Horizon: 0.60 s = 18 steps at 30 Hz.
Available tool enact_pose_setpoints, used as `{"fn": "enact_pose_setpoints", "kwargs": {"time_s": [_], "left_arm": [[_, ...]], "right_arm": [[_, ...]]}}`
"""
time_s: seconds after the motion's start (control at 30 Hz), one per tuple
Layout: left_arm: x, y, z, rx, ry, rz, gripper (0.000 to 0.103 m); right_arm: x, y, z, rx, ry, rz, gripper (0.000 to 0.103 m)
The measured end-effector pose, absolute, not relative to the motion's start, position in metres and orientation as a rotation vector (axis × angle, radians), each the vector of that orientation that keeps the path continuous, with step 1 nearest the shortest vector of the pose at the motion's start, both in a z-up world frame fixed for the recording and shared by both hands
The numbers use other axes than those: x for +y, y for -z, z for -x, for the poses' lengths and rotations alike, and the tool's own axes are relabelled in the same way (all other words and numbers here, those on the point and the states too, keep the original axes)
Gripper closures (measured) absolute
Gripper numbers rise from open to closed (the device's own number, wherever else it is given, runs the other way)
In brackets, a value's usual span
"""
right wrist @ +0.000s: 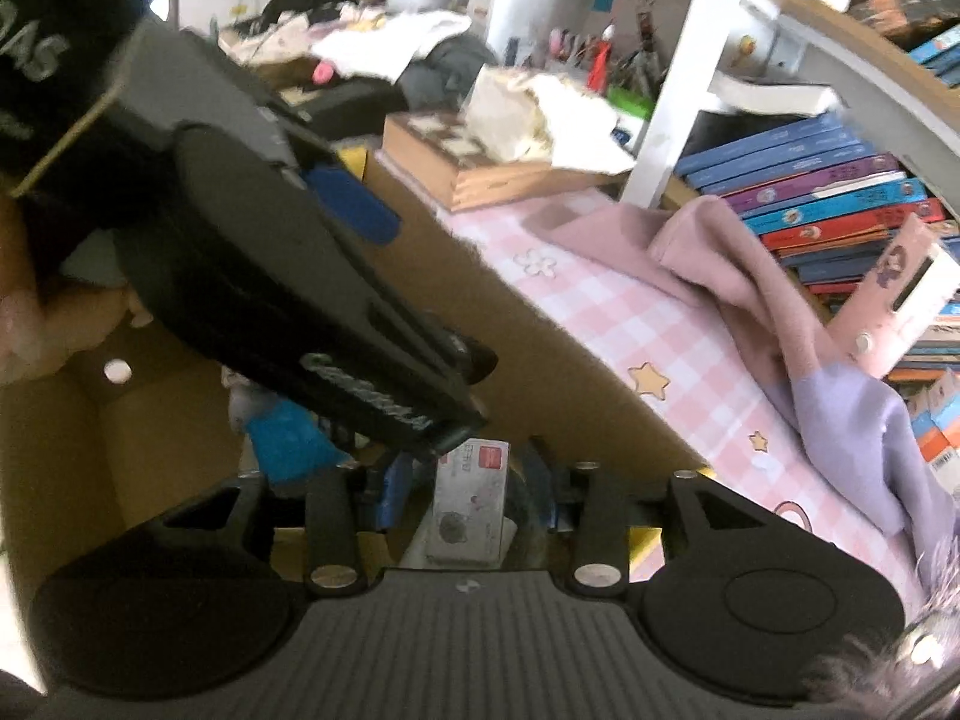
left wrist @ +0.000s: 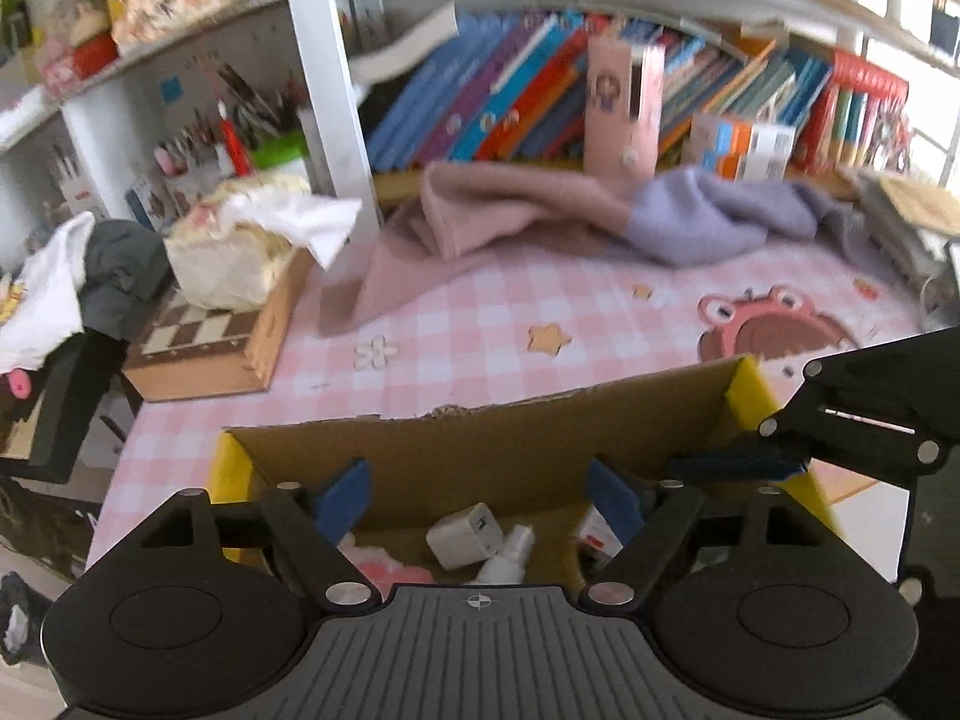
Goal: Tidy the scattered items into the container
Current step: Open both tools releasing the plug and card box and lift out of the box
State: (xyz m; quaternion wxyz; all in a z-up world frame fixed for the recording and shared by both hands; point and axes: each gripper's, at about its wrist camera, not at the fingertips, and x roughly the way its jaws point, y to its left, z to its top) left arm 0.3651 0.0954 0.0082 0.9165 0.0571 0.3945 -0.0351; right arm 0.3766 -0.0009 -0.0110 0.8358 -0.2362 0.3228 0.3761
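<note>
**Left wrist view: both tongs over the cardboard box**

Left wrist view shows the left tongs (left wrist: 477, 495) spread wide with nothing between the blue pads, hanging just above the open cardboard box (left wrist: 480, 438). Below them, on the box floor, lie a white charger cube (left wrist: 463, 535), blocky with rounded corners, and touching it on the right a small white spray bottle (left wrist: 510, 552), its long axis running from near left to far right, cap end far. A pink soft item (left wrist: 384, 564) sits to their left, blurred.

From the right wrist view, the right tongs (right wrist: 468, 495) stand narrow inside the box; a flat white card packet (right wrist: 471, 504) with a red label lies between the pads, long axis running near to far. Whether the pads press it I cannot tell. A blue item (right wrist: 288, 438) lies to its left.

Beyond the box, the counter (left wrist: 480, 330) wears a pink checked cloth; a pink and lilac fabric (left wrist: 576, 216) is rumpled at the far side, a chessboard box (left wrist: 210, 348) left.
</note>
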Motion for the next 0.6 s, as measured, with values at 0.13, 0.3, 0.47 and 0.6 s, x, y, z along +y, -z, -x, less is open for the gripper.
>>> {"fn": "enact_pose_setpoints", "kwargs": {"time_s": [0.13,0.3,0.47,0.6], "left_arm": [[0.094,-0.026,-0.336,0.756,0.059,-0.096,0.017],[0.098,-0.051,-0.291,0.669,0.025,-0.100,0.009],[0.106,-0.068,-0.248,0.610,-0.012,-0.074,0.007],[0.110,-0.075,-0.214,0.576,-0.024,-0.061,0.005]], "right_arm": [[-0.013,-0.008,-0.359,0.640,-0.752,0.447,0.056],[-0.030,-0.032,-0.330,0.580,-0.696,0.378,0.051],[-0.048,-0.051,-0.296,0.525,-0.639,0.327,0.043],[-0.060,-0.062,-0.268,0.493,-0.601,0.284,0.041]]}}
